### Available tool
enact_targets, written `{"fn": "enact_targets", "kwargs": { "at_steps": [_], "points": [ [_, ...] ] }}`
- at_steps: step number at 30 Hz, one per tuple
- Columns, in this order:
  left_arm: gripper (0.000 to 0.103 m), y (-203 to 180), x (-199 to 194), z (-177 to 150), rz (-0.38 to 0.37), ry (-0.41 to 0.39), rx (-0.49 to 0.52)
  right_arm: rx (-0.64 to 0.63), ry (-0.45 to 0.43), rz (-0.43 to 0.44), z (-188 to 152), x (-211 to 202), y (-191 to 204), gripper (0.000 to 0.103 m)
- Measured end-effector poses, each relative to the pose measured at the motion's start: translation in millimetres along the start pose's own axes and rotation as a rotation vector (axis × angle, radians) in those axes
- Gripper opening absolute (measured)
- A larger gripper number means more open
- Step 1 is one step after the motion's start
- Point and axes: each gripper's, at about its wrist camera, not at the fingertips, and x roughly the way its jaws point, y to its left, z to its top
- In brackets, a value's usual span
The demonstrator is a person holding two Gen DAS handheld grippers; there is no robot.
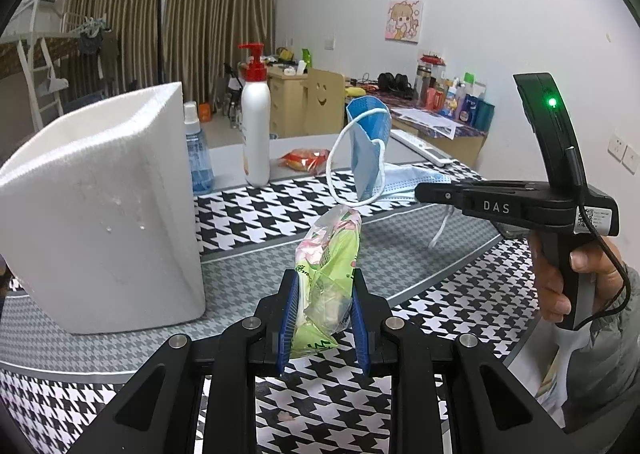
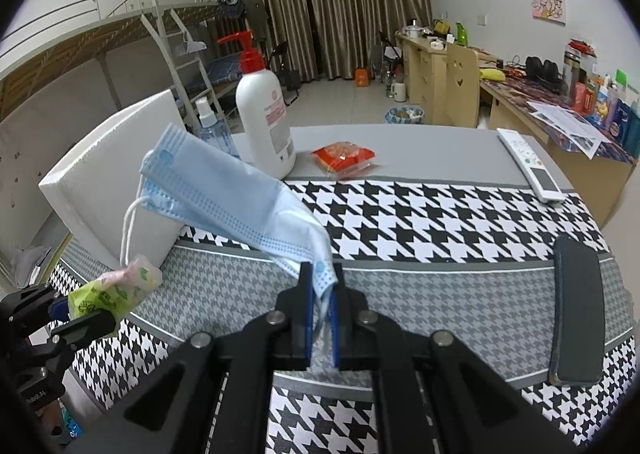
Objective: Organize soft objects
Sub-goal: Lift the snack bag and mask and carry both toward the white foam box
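My left gripper (image 1: 324,286) is shut on a green and pink tissue packet (image 1: 330,274) and holds it above the table; it also shows in the right wrist view (image 2: 116,288). My right gripper (image 2: 322,280) is shut on a blue face mask (image 2: 236,198) and holds it in the air to the right of the white foam box (image 2: 108,174). The mask (image 1: 370,146) hangs upright in the left wrist view, its white ear loop touching the packet's top. Another blue mask (image 1: 412,178) lies on the cloth behind. The foam box (image 1: 100,206) stands open-topped at the left.
A white pump bottle (image 1: 256,126), a blue spray bottle (image 1: 198,158) and a red snack packet (image 1: 306,160) stand behind. A white remote (image 2: 530,164) and a black phone (image 2: 578,308) lie at the right of the houndstooth cloth (image 2: 420,214).
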Motion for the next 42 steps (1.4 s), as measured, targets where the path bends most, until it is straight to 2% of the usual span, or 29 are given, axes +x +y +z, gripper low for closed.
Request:
{"fn": "enact_targets", "kwargs": {
  "at_steps": [10, 27, 42],
  "points": [
    [0.026, 5, -16, 9, 0.043, -0.059, 0.014, 0.026, -0.05, -0.004, 6, -13, 2, 0.01],
    [0.026, 5, -39, 24, 0.075, -0.144, 0.047, 0.042, -0.123, 0.0, 17, -31, 6, 0.01],
    [0.026, 10, -53, 38, 0.108, -0.208, 0.035, 0.025, -0.177, 0.015, 28, -45, 20, 0.01]
  ]
}}
